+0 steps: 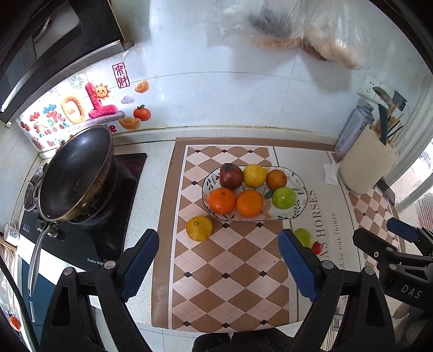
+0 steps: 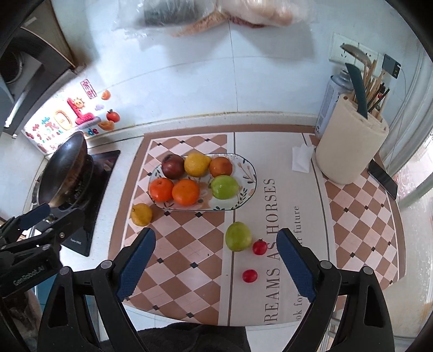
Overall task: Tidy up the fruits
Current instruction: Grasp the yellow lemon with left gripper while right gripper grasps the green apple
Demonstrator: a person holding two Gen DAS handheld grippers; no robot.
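Observation:
An oval patterned plate (image 1: pixel 297 209) (image 2: pixel 247 189) on the checkered mat holds several fruits: a dark red apple (image 1: pixel 230 176), a yellow lemon (image 1: pixel 254 176), oranges (image 1: pixel 222 200) and a green apple (image 1: pixel 284 197). Loose on the mat lie a yellow citrus (image 1: pixel 199 228) (image 2: pixel 141 214), a green apple (image 2: pixel 238 236) (image 1: pixel 304 237) and two cherry tomatoes (image 2: pixel 259 247) (image 2: pixel 249 275). My left gripper (image 1: pixel 219 260) is open and empty, just short of the yellow citrus. My right gripper (image 2: pixel 216 265) is open and empty, with the green apple and tomatoes ahead between its fingers.
A black wok (image 1: pixel 75 173) sits on the stove at the left. A cream utensil holder (image 2: pixel 351 151) and a spray can (image 2: pixel 331 105) stand at the back right, with a white tissue (image 2: pixel 301 158) and a phone (image 2: pixel 383 178) nearby. Plastic bags (image 2: pixel 216 13) hang on the wall.

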